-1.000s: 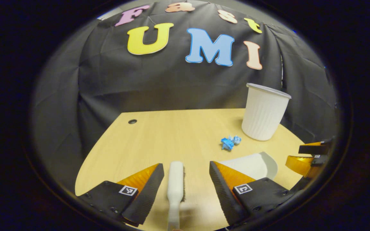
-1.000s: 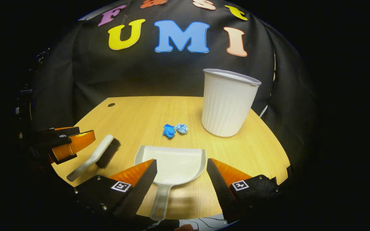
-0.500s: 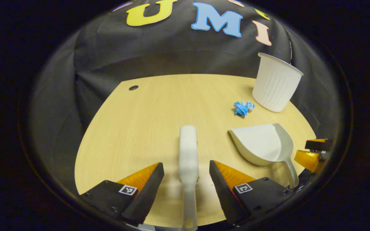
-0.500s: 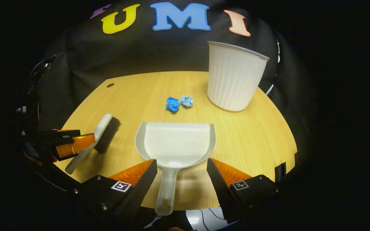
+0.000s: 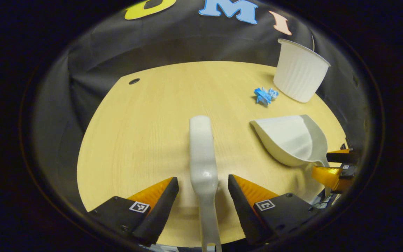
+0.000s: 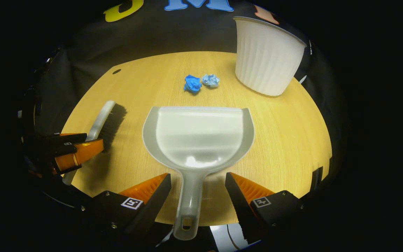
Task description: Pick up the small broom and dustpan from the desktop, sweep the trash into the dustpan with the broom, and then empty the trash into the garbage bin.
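A small white broom [image 5: 202, 164] lies on the wooden desk [image 5: 145, 133], its handle running between the spread fingers of my left gripper [image 5: 203, 189], which is open and not pressing on it. In the right gripper view the broom [image 6: 104, 120] shows dark bristles, with the left gripper [image 6: 72, 152] over its handle. The white dustpan [image 6: 198, 136] lies flat, its handle [image 6: 189, 206] between the open fingers of my right gripper [image 6: 198, 190]. Two crumpled blue paper balls [image 6: 199, 82] sit beyond the pan's mouth. The white ribbed bin [image 6: 266, 57] stands upright at the back right.
The desk's front edge [image 6: 205, 222] runs just below both handles, with a cable beneath it. A round cable hole [image 5: 134, 81] is at the desk's far left. In the left gripper view the dustpan [image 5: 289, 138], the right gripper [image 5: 334, 166] and the bin [image 5: 301, 75] are on the right.
Both grippers have come down and forward over the desk, so the broom handle and dustpan handle now reach deeper between their open fingers. Nothing on the desk has moved.
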The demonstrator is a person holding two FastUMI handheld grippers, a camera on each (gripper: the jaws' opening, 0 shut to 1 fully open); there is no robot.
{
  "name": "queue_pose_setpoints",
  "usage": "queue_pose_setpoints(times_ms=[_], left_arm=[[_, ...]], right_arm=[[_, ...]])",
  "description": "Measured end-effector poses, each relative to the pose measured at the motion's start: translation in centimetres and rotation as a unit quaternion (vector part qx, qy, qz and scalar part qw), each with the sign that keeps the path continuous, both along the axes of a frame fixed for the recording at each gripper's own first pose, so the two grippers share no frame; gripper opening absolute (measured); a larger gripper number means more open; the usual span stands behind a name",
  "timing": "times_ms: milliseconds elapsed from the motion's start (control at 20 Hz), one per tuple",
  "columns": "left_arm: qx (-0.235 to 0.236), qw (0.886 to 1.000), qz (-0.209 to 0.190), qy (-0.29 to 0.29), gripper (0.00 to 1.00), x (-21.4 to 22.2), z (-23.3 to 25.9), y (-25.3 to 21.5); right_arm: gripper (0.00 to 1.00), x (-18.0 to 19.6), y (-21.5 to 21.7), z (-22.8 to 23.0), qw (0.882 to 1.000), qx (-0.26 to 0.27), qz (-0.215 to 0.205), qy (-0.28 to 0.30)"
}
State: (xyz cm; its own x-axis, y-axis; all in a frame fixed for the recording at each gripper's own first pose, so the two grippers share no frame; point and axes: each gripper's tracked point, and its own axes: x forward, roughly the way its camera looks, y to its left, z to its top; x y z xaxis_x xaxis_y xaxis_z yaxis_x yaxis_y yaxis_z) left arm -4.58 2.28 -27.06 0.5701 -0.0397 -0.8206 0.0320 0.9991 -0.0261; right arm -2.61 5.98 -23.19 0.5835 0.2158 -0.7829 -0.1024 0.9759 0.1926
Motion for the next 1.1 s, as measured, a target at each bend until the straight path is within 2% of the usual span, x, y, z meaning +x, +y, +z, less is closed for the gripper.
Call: queue_pose_setpoints(times_ms=[100, 150, 200, 250, 300, 450, 550, 600, 650, 750, 800, 850, 900, 950, 1000, 1050, 1100], left_arm=[[0.0, 1.0, -0.007, 0.01, 0.96, 0.3, -0.6, -0.2], [-0.001, 1.0, -0.01, 0.014, 0.92, 0.4, -0.9, -0.3], [-0.001, 1.0, -0.012, 0.017, 0.95, 0.7, -1.3, -0.5], [0.0, 1.0, -0.013, 0.019, 0.84, 1.0, -1.5, -0.5], [0.002, 1.0, -0.014, 0.019, 0.8, 1.2, -1.6, -0.4], [0.007, 1.0, -0.018, 0.018, 0.71, 1.9, -1.6, -0.4], [0.007, 1.0, -0.022, 0.019, 0.73, 1.9, -1.8, -0.7], [0.01, 1.0, -0.022, 0.018, 0.69, 2.2, -1.9, -0.6], [0.009, 1.0, -0.022, 0.016, 0.64, 2.3, -2.0, -0.6], [0.01, 1.0, -0.024, 0.015, 0.58, 2.7, -1.8, -0.6], [0.011, 0.999, -0.028, 0.015, 0.55, 3.0, -1.9, -0.6], [0.015, 0.999, -0.032, 0.014, 0.57, 3.2, -1.9, -0.6], [0.017, 0.999, -0.039, 0.014, 0.55, 3.5, -2.0, -0.8], [0.022, 0.999, -0.044, 0.012, 0.56, 3.8, -2.0, -0.9], [0.025, 0.998, -0.049, 0.012, 0.55, 3.9, -2.0, -1.0], [0.027, 0.998, -0.054, 0.01, 0.55, 4.2, -2.1, -1.2], [0.029, 0.998, -0.055, 0.007, 0.55, 4.6, -1.9, -1.2]], right_arm=[[0.98, 0.3, 0.2, -0.7, 1.0, 0.001, 0.0, 0.015], [0.98, 0.5, 0.2, -0.9, 1.0, 0.002, -0.001, 0.021], [0.98, 0.8, 0.2, -1.2, 1.0, 0.003, -0.001, 0.025], [0.93, 1.1, 0.3, -1.5, 1.0, 0.004, 0.0, 0.028], [0.83, 1.3, 0.4, -1.8, 1.0, 0.004, 0.002, 0.03], [0.82, 1.4, 0.1, -2.2, 0.999, -0.011, 0.012, 0.028], [0.74, 1.4, -0.1, -2.4, 0.999, -0.016, 0.018, 0.027], [0.81, 1.4, 0.0, -2.4, 0.999, -0.016, 0.02, 0.026], [0.73, 1.5, -0.1, -2.4, 0.999, -0.018, 0.023, 0.024], [0.72, 1.5, -0.2, -2.4, 0.999, -0.021, 0.032, 0.022], [0.8, 1.4, -0.2, -2.4, 0.999, -0.021, 0.033, 0.021], [0.7, 1.5, -0.6, -2.4, 0.999, -0.025, 0.029, 0.02], [0.4, 1.6, -0.7, -2.5, 0.999, -0.025, 0.031, 0.02], [0.39, 1.9, -0.4, -2.7, 0.999, -0.023, 0.033, 0.019], [0.27, 1.4, -0.9, -2.0, 0.999, -0.028, 0.028, 0.017], [0.36, 1.9, -1.2, -2.6, 0.999, -0.03, 0.026, 0.015], [0.36, 1.8, -1.3, -2.5, 0.999, -0.03, 0.025, 0.013]])
